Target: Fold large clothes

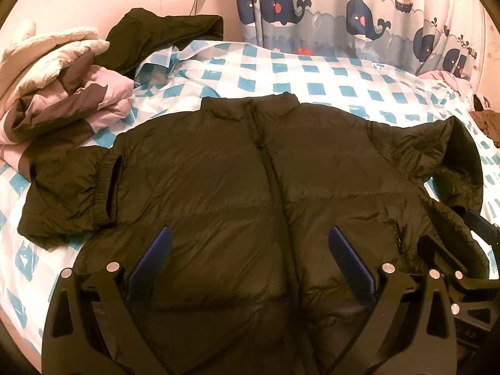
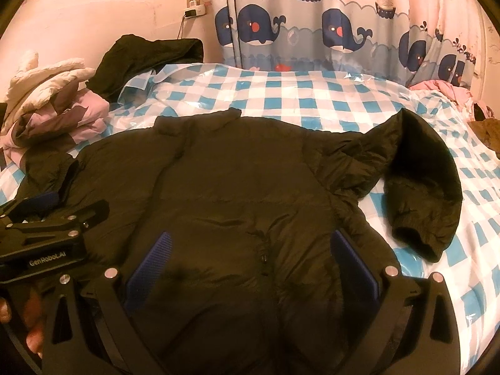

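A large dark puffer jacket (image 1: 237,181) (image 2: 237,187) lies front up and spread flat on the checked bed, zipper closed, collar toward the curtain. Its left sleeve (image 1: 65,190) is bunched at the bed's left side. The right sleeve (image 2: 422,181) bends outward, then back toward the hem. My left gripper (image 1: 250,256) hovers open over the lower front, straddling the zipper, nothing between its blue pads. Over the jacket's lower right front my right gripper (image 2: 250,259) is open too, and empty. The left gripper's body (image 2: 47,228) shows at the right wrist view's left edge, with a hand below it.
The bed wears a blue-and-white checked sheet (image 1: 343,84) under clear plastic. A heap of cream and pink bedding (image 1: 59,84) and another dark garment (image 1: 156,40) sit at the back left. Pink cloth (image 2: 443,89) lies at the far right by the whale curtain (image 1: 359,15).
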